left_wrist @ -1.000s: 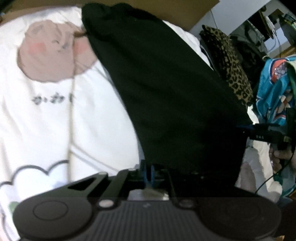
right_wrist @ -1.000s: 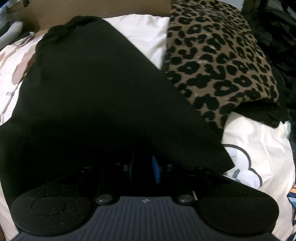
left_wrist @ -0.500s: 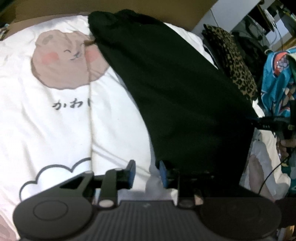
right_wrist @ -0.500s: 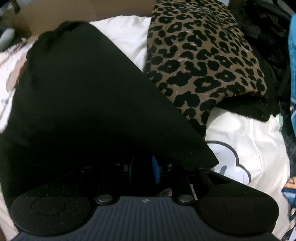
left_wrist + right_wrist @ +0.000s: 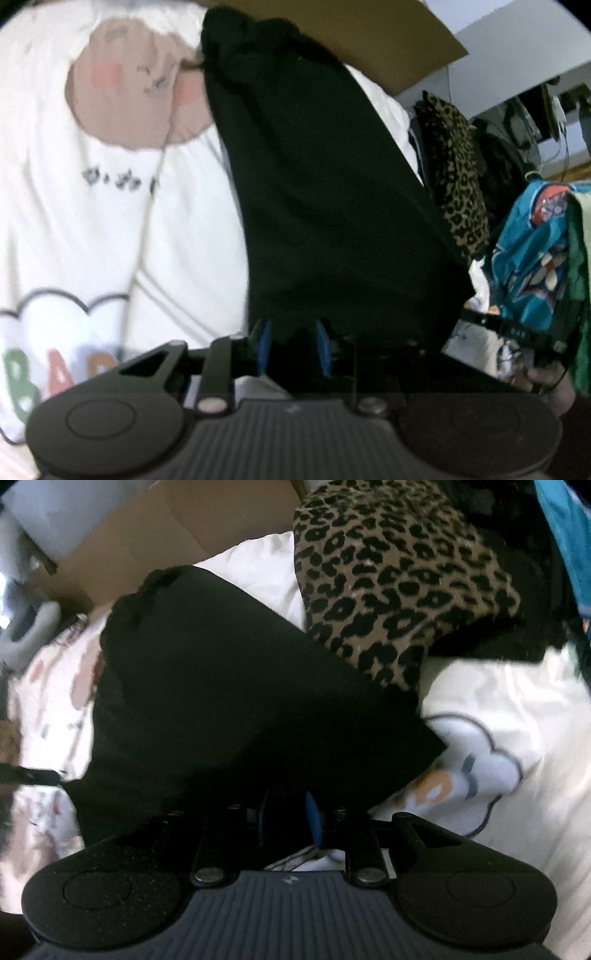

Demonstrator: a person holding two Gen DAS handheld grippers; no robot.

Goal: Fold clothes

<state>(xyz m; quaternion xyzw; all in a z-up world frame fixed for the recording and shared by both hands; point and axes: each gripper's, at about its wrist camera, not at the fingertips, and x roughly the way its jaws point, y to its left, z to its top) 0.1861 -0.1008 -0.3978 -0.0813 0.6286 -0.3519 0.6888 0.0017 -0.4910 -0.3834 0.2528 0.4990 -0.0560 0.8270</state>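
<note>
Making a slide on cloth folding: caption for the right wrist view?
Right gripper at the near edge of a black garment on a cartoon-print white sheet, beside a leopard-print cloth.

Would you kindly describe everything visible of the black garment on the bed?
The black garment is plain, matte, finely textured knit, folded into a long tapering shape with a bunched far end. It lies flat on the white printed bedding. Its far right edge meets the leopard-print fabric, and its near edge lies between both grippers' blue-padded fingers.
</note>
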